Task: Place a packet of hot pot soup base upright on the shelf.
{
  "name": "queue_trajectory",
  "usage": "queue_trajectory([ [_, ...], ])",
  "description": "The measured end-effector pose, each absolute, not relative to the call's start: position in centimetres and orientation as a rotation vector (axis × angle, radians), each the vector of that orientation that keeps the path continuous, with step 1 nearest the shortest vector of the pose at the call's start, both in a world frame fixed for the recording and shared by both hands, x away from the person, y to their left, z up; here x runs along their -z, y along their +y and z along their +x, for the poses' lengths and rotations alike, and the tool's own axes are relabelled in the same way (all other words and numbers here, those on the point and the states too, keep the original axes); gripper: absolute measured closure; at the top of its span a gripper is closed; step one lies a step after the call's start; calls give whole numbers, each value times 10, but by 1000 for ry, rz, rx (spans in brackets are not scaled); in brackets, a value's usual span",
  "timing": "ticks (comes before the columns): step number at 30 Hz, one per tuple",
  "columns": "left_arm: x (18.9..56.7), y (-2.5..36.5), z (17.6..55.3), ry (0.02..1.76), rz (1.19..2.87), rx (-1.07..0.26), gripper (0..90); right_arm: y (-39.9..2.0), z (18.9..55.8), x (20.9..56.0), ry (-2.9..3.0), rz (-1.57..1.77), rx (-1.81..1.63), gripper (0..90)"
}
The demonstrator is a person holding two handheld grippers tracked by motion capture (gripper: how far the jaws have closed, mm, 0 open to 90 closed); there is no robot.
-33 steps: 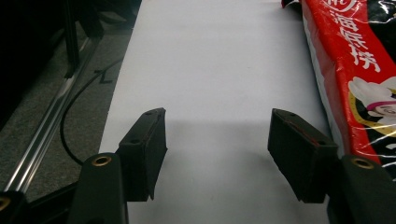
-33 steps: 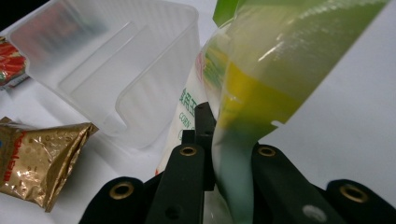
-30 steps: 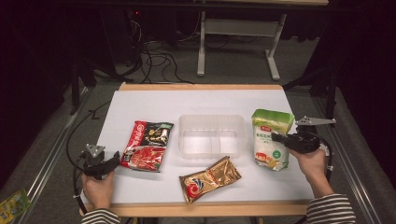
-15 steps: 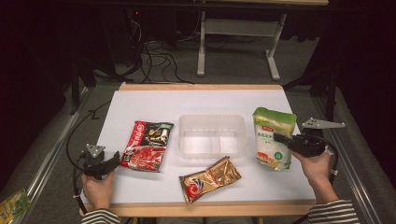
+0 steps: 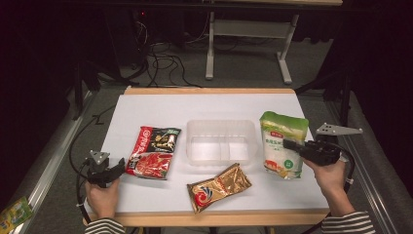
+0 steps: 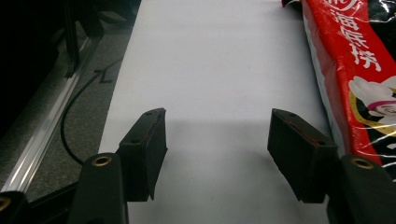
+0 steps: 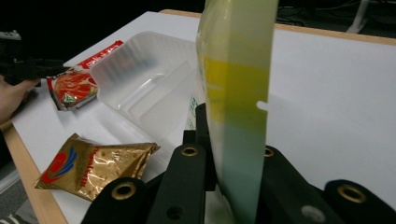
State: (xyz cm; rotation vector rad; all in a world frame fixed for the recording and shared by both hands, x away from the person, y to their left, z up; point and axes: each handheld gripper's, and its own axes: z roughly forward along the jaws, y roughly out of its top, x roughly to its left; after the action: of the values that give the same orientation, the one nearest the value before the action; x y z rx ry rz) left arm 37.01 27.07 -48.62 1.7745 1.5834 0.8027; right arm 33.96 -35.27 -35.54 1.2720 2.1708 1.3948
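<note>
A green and white bag (image 5: 282,144) hangs just above the table at the right, pinched by its edge in my right gripper (image 5: 292,146), which is shut on it. In the right gripper view the bag (image 7: 238,93) rises edge-on between the black jaws. A clear plastic tray (image 5: 221,141) with two compartments sits at mid-table, left of the bag. A red and black packet (image 5: 155,152) lies left of the tray. My left gripper (image 5: 118,169) rests open near the table's front left, just beside that red packet (image 6: 359,70), with nothing between its fingers (image 6: 144,149).
A gold packet (image 5: 218,186) lies in front of the tray near the table's front edge. The white table top (image 5: 195,107) is bare behind the tray. Cables and a metal stand are on the floor beyond the table. A yellow-green packet (image 5: 14,212) lies on the floor at far left.
My right gripper has lifted the green and white bag a little and drawn it to the right. The left gripper has stayed put.
</note>
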Motion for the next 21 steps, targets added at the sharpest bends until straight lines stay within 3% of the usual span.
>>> queue_trajectory([
  [21,486,271,370,1583,1775,-798,377,-327,337,337,2194,1196,-1510,890],
])
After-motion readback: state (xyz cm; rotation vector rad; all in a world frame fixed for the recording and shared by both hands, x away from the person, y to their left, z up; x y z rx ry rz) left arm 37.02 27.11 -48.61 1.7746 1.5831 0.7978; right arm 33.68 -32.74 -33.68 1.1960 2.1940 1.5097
